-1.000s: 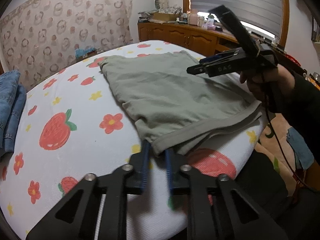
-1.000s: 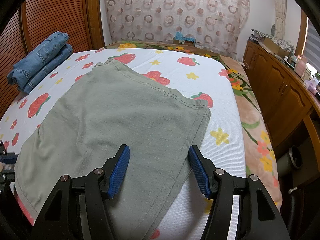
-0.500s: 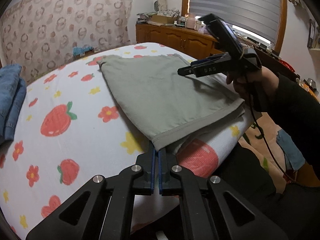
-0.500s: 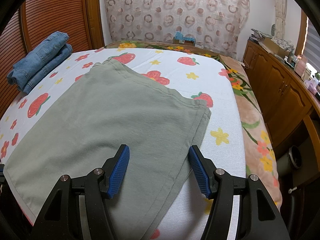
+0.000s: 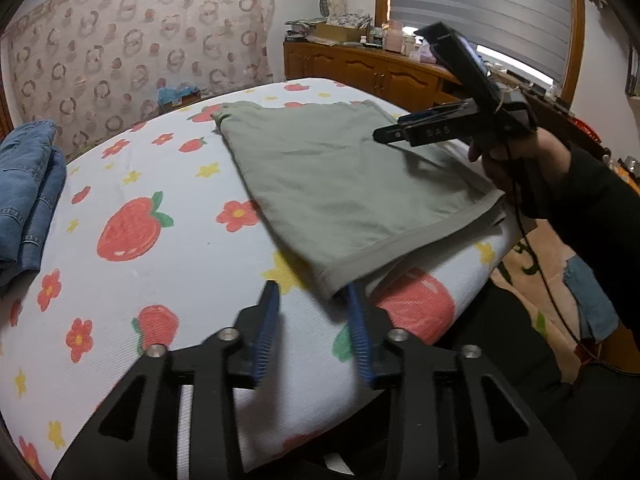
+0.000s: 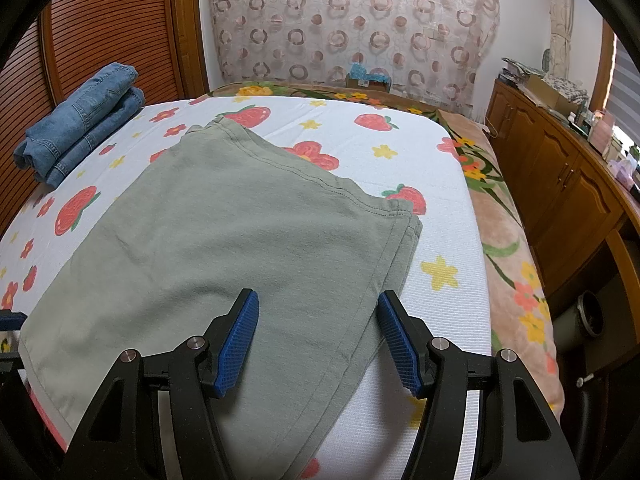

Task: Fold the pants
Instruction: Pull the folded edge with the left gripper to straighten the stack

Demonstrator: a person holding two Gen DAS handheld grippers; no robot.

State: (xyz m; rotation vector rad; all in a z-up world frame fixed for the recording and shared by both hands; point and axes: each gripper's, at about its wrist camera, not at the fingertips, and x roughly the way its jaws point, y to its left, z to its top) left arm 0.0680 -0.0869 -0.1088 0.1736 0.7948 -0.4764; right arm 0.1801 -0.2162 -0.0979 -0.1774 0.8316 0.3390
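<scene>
Grey-green pants (image 5: pixel 340 184) lie folded flat on the strawberry-print bedsheet (image 5: pixel 132 280), waistband along the near edge. My left gripper (image 5: pixel 314 300) sits low at the waistband's near corner (image 5: pixel 334 280). Its jaws are opening, and the corner lies loose against the right finger (image 5: pixel 358 320) with no pad pressing on it. My right gripper (image 6: pixel 318 308) stands open a little above the pants (image 6: pixel 240 232), nothing between its fingers. In the left wrist view the right gripper (image 5: pixel 382 134) hovers over the pants' right side, held by a hand in a dark sleeve.
Folded blue jeans (image 5: pixel 28 200) (image 6: pixel 80 120) lie at the bed's far left. A wooden dresser (image 6: pixel 560 168) with clutter on top runs along the right wall. A flowered blanket (image 6: pixel 508 240) borders the bed's right edge. A patterned curtain (image 6: pixel 352 20) hangs behind.
The left gripper closed on the waistband corner and drew it toward the near edge, smoothing the fabric. Now its jaws have parted and released it. The right gripper has stayed put.
</scene>
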